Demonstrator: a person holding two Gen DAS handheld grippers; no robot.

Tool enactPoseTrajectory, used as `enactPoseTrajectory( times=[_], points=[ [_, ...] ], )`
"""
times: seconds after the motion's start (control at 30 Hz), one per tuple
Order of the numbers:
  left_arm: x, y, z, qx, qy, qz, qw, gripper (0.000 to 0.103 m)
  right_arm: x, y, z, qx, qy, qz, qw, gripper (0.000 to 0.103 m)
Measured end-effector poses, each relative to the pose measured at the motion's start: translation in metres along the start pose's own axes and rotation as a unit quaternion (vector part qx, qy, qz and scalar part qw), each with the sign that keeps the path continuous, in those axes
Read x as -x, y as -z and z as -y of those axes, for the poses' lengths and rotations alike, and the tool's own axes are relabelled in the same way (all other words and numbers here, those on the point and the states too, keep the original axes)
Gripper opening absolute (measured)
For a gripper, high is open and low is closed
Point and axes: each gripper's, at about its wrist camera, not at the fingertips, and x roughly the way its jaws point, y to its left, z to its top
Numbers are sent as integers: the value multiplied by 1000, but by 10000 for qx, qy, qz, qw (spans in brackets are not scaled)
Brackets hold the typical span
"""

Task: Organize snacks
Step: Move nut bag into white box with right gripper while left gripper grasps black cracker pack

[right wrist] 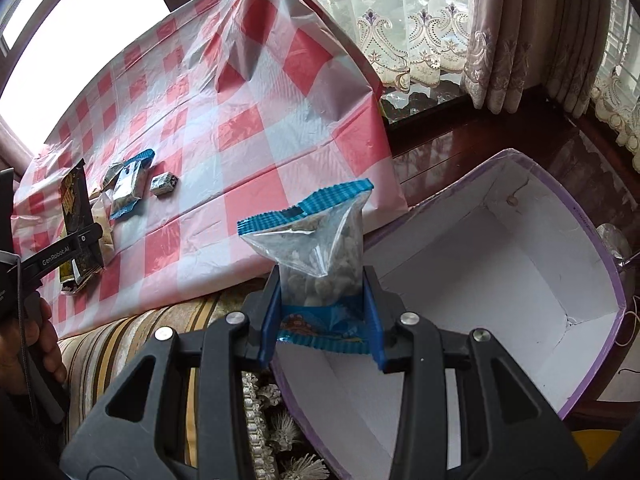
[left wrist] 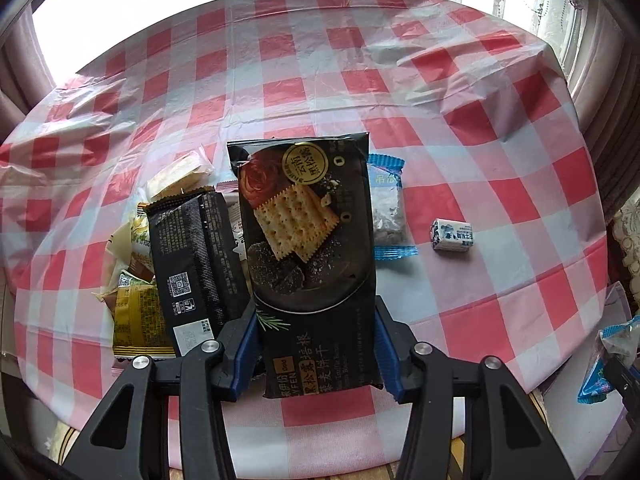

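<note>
Jaws of left gripper (left wrist: 316, 344) pinch black cracker packet (left wrist: 308, 240); right gripper (right wrist: 323, 316) jaws pinch clear blue-edged bag (right wrist: 316, 240).

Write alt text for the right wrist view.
The right hand-held gripper grips a clear snack bag with blue edges above an open white box with purple trim. To the left, a red-checked tablecloth holds more snacks, and the left hand-held gripper holds a black cracker packet.

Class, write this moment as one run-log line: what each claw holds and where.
left claw: shut on black cracker pack, above table | right claw: shut on blue-edged clear snack bag, above open white box
</note>
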Motion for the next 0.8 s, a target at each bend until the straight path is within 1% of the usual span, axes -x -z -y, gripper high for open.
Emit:
enactPoseTrajectory(
  times=[0.13, 0.2, 0.3, 0.37, 0.43, 0.5, 0.57, 0.63, 0.67, 0.73, 0.8],
  points=[
    [20, 1, 24, -288, 205, 228, 9991, 51, 1, 4, 24, -203, 199, -2, 9996, 41],
    [30, 2, 43, -517, 469, 325, 9970, 51, -1, 6, 34, -300, 298, -40, 9991, 41],
    [43, 8, 79, -1000, 936, 389, 9898, 51, -3, 12, 51, -466, 419, -109, 9980, 41],
    [50, 16, 107, -1434, 1259, 394, 9808, 51, -4, 16, 62, -555, 501, -152, 9971, 41],
    [54, 26, 133, -1849, 1536, 319, 9702, 51, -6, 21, 73, -641, 583, -202, 9960, 41],
    [56, 39, 161, -2370, 1685, 248, 9565, 51, -9, 28, 85, -756, 688, -280, 9944, 41],
    [58, 52, 186, -2889, 1827, 155, 9396, 51, -14, 38, 97, -871, 760, -382, 9926, 41],
    [59, 64, 209, -3424, 1930, 65, 9195, 51, -18, 49, 106, -898, 834, -496, 9912, 41],
    [58, 70, 218, -3631, 1968, 8, 9107, 51, -21, 57, 110, -887, 848, -565, 9908, 41],
    [54, 80, 234, -3967, 2009, -174, 8955, 51, -25, 71, 118, -928, 810, -655, 9902, 41],
    [51, 92, 249, -4237, 2041, -370, 8817, 51, -28, 84, 121, -907, 806, -658, 9904, 41]
  ],
)
